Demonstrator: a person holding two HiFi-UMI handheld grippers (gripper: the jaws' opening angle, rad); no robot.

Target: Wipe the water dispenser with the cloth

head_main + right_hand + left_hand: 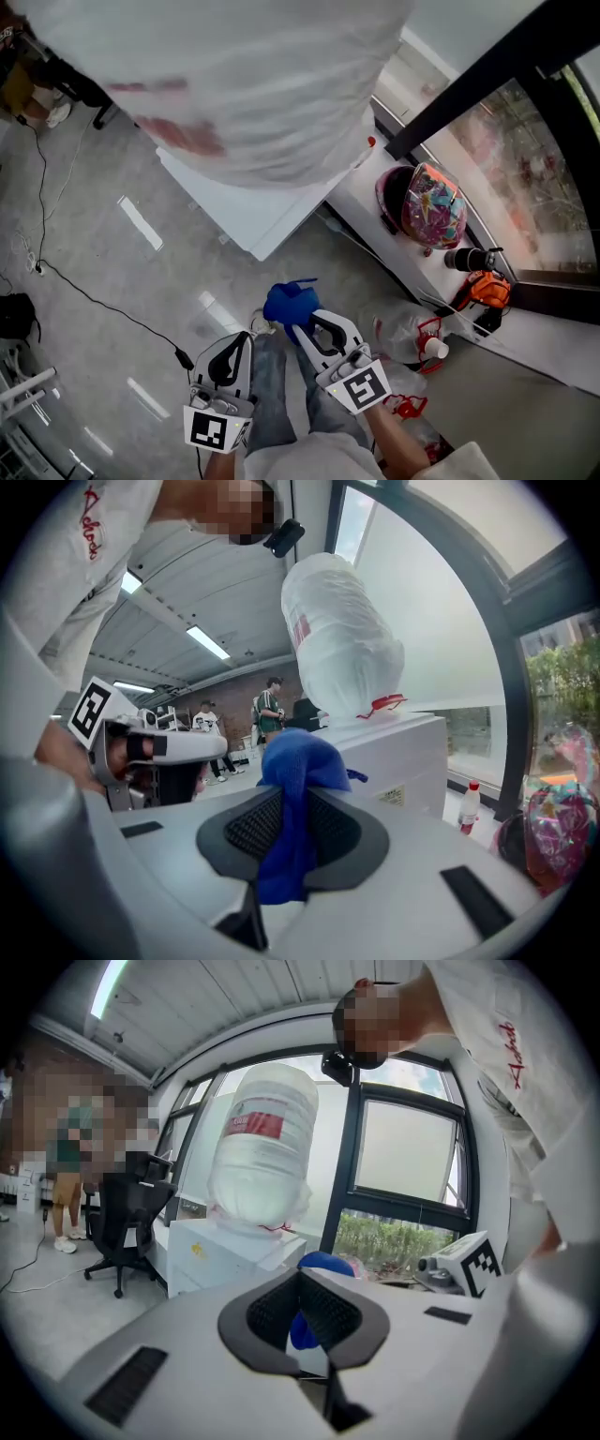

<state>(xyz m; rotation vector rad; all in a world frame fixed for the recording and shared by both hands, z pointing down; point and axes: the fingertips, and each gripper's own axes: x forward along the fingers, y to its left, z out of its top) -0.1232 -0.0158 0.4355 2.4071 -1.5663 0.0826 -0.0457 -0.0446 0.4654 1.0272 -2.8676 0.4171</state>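
Observation:
The water dispenser (253,202) is a white cabinet with a big plastic-wrapped bottle (262,1147) upside down on top; the bottle is blurred in the head view. My right gripper (305,323) is shut on a blue cloth (289,302), which bunches up above the jaws (295,761) and hangs down between them. It is held low, short of the dispenser's front corner (403,752). My left gripper (247,335) is beside it on the left, jaws together with nothing in them (302,1283). The cloth (323,1262) shows just behind the left jaws.
A white ledge (375,202) under the window carries a colourful helmet (433,204) and an orange and black item (487,289). Plastic bags with a bottle (412,342) lie on the floor at right. A cable (94,300) crosses the floor. A black office chair (127,1218) and people stand beyond.

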